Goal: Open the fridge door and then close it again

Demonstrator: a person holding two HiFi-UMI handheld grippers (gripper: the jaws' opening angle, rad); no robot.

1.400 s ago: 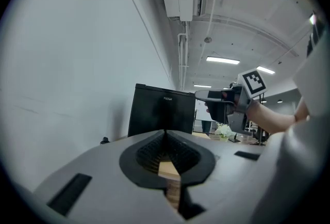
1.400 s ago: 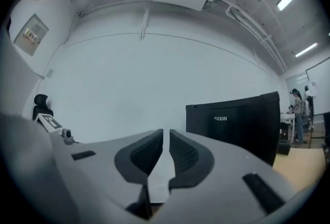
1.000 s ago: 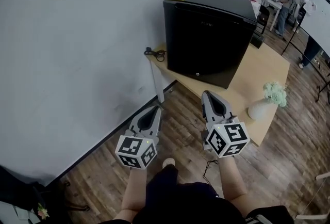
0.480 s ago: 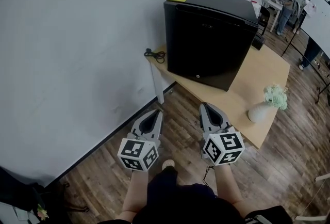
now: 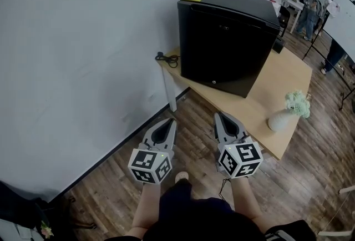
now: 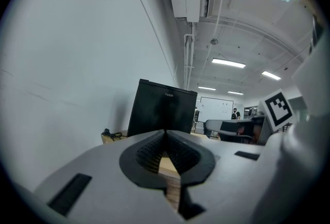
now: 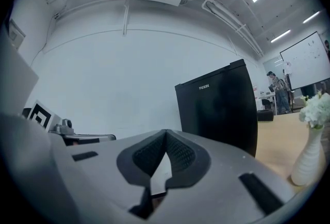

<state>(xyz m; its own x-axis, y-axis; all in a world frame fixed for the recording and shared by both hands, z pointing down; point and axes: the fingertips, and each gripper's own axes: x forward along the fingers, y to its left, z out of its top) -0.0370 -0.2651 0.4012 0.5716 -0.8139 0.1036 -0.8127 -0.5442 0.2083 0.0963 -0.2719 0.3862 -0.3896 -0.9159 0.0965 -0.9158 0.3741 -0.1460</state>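
Observation:
A small black fridge stands on a light wooden table against the white wall, its door closed. It also shows in the left gripper view as the black fridge and in the right gripper view as the black fridge. My left gripper and right gripper hang side by side over the wood floor, short of the table and apart from the fridge. Both are shut with nothing between the jaws: left gripper, right gripper.
A white vase with pale flowers stands near the table's front right corner. A black cable lies on the table's left end by the wall. People stand at a far desk. Wood floor lies between me and the table.
My right gripper has dropped a little and pulled back from the table edge. The left gripper has hardly moved. The fridge stays closed.

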